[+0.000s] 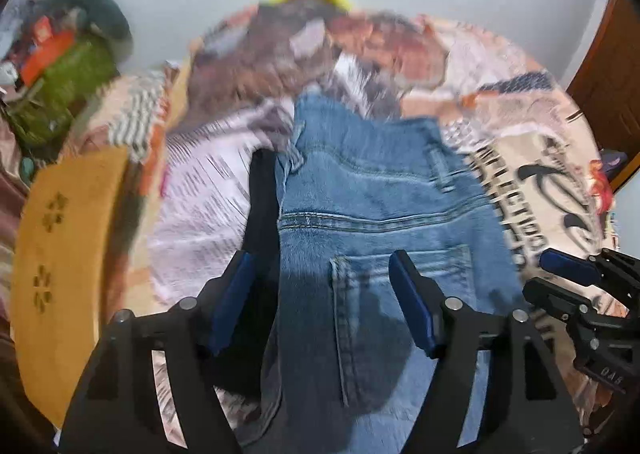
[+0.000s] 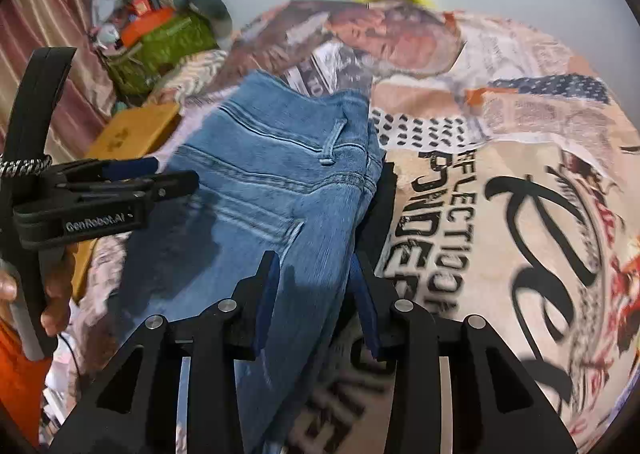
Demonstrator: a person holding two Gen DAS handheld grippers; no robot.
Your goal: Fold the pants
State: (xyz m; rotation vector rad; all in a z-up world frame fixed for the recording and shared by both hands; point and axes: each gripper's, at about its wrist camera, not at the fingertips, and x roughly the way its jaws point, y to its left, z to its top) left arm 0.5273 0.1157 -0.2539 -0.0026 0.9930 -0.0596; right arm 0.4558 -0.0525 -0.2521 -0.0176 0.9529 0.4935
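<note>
Blue jeans point(image 1: 380, 222) are spread on a printed bedspread point(image 2: 500, 214); left gripper point(image 1: 320, 294) and right gripper point(image 2: 314, 286) are held above them, jaws wide, nothing gripped.

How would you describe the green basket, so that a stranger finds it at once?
Start from the bed with the printed newspaper-pattern cover, where the blue jeans lie. Look past the jeans to the far left corner, beyond the flat yellow-brown board. The green basket stands there, the only bright green thing, stuffed with orange and grey items.

Jeans point(image 2: 276, 190) mid-bed, orange box point(image 2: 136, 130) + green basket point(image 2: 172, 46) block left, bedspread point(image 2: 520, 214) free right
</note>
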